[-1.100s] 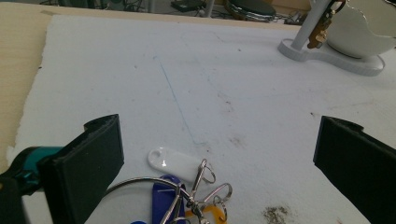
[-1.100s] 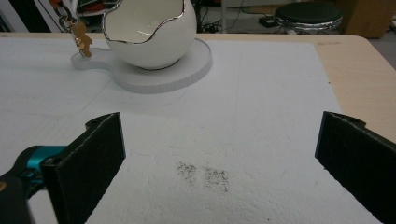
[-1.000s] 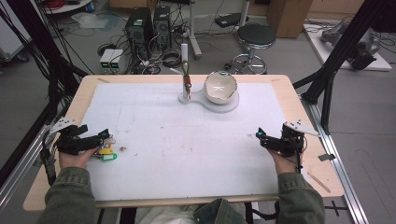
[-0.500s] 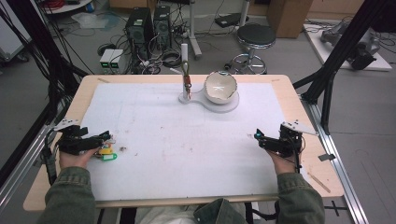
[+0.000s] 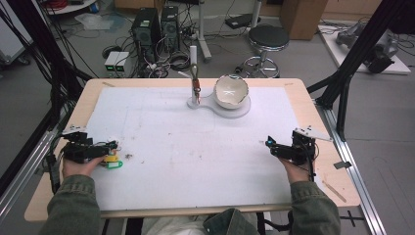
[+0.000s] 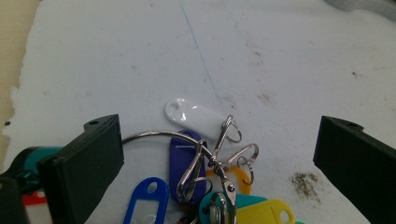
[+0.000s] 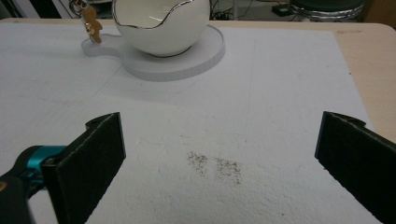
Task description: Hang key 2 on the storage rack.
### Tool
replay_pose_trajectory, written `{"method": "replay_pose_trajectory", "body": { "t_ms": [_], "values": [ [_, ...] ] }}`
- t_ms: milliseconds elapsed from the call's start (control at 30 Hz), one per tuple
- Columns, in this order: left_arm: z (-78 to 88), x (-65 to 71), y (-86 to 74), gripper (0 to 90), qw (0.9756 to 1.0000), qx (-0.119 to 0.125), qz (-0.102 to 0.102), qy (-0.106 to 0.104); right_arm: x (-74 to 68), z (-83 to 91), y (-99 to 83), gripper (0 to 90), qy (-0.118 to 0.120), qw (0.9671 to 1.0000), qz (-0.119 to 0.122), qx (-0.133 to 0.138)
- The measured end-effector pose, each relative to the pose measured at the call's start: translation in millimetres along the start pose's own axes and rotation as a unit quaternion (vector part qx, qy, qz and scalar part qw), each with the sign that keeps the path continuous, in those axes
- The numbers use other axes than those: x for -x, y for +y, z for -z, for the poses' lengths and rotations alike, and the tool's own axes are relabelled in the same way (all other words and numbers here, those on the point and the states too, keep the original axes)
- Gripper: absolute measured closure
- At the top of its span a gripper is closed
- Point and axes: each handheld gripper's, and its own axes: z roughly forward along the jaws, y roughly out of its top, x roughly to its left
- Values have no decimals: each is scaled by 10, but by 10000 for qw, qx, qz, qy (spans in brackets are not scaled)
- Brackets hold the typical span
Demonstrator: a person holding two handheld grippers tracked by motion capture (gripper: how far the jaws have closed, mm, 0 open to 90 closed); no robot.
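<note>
Nothing much has moved since a moment ago. Your left tongs (image 6: 219,154) are wide open, and the bunch of key tags (image 6: 210,182) lies on the white surface (image 5: 195,147) between them. Your right tongs (image 7: 219,158) are wide open too, holding nothing.

A wooden desk (image 5: 313,105) covered by a white sheet (image 5: 195,147) stands on a grey floor (image 5: 377,112). Beyond its far edge are two black computer towers (image 5: 155,25), tangled cables (image 5: 171,61) and a round black stool (image 5: 268,38) on a chrome base. Black frame struts (image 5: 359,51) rise at both sides, and a cardboard box (image 5: 303,17) sits at the back.
</note>
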Motion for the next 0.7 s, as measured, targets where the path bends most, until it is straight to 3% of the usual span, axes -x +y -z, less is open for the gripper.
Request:
{"method": "replay_pose_trajectory", "body": {
  "t_ms": [567, 700],
  "values": [
    [-104, -1, -27, 21, 9974, -682, 74, 198, -2, -21, -6, 9, 61, 9999, 2, -94],
    [-123, 2, -32, 21, 9963, -841, 21, 161, -3, -26, -8, 9, 59, 9999, -11, -131]
  ]
}}
